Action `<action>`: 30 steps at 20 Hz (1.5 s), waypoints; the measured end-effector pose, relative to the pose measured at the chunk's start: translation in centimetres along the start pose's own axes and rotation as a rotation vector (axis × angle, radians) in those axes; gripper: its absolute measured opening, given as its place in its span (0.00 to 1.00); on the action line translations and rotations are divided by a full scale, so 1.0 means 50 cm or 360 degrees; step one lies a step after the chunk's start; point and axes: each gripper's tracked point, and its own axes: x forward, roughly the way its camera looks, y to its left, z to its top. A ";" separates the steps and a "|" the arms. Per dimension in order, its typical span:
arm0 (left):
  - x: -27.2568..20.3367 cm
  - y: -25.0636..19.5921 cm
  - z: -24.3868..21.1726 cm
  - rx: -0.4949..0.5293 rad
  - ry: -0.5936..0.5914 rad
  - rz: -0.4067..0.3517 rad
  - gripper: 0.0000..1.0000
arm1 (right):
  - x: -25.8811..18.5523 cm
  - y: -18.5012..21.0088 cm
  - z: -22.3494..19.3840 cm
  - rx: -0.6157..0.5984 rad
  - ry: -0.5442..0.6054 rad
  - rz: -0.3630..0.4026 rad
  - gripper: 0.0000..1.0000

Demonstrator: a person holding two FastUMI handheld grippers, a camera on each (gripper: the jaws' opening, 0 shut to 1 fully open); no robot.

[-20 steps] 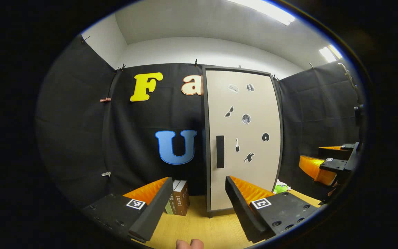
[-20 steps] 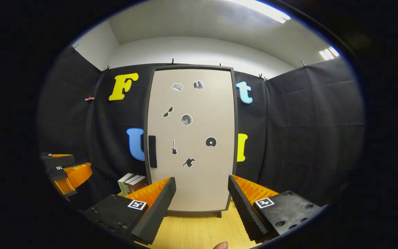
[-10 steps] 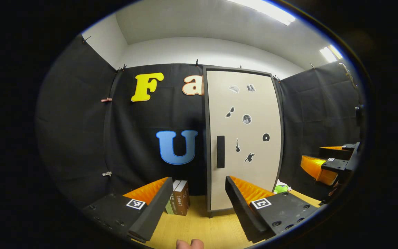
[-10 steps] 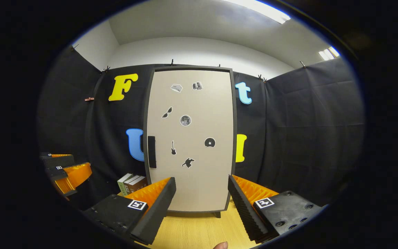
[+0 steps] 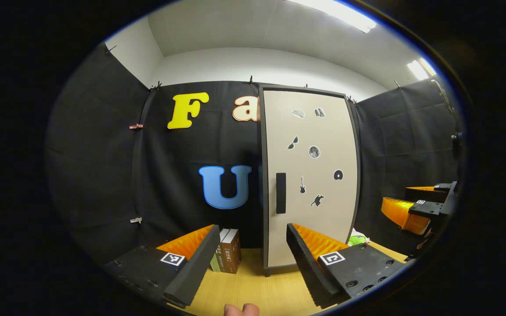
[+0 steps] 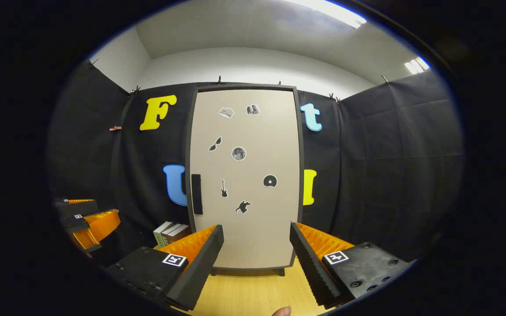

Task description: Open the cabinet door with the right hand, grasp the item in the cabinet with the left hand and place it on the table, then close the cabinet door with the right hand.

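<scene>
A tall beige cabinet stands upright at the back edge of a light wooden table, its door closed. A dark vertical handle sits on the door's left edge, about halfway up, and small dark stickers dot the door. In the right gripper view, the right gripper hangs in front of the door's lower part, fingers spread wide and holding nothing; the handle lies above and left of its left finger, well apart. In the left gripper view, the left gripper is also wide open and empty, with the handle above the gap between its fingers. A few books stand on the table just left of the cabinet. A small green thing lies by the cabinet's right side.
</scene>
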 end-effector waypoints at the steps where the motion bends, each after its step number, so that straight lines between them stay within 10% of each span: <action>1: -0.010 0.003 0.000 -0.0004 0.0006 0.0004 0.95 | 0.008 0.011 0.001 0.0007 -0.0001 0.0016 0.97; 13: -0.064 0.142 -0.048 -0.0048 0.0063 0.0180 0.95 | 0.253 0.242 -0.007 0.0149 0.0003 0.0268 0.97; 24: -0.074 0.195 -0.092 -0.0053 0.0118 0.0264 0.96 | 0.508 0.347 -0.126 0.0168 0.0197 0.0263 0.97; 27: -0.077 0.208 -0.099 -0.0063 0.0123 0.0289 0.95 | 0.535 0.358 -0.120 0.0185 0.0152 0.0223 0.76; 28: -0.079 0.211 -0.098 -0.0068 0.0123 0.0294 0.96 | 0.537 0.358 -0.114 0.0147 0.0125 0.0196 0.51; 30: -0.088 0.220 -0.103 -0.0077 0.0125 0.0307 0.96 | 0.544 0.358 -0.101 0.0040 0.0044 0.0164 0.44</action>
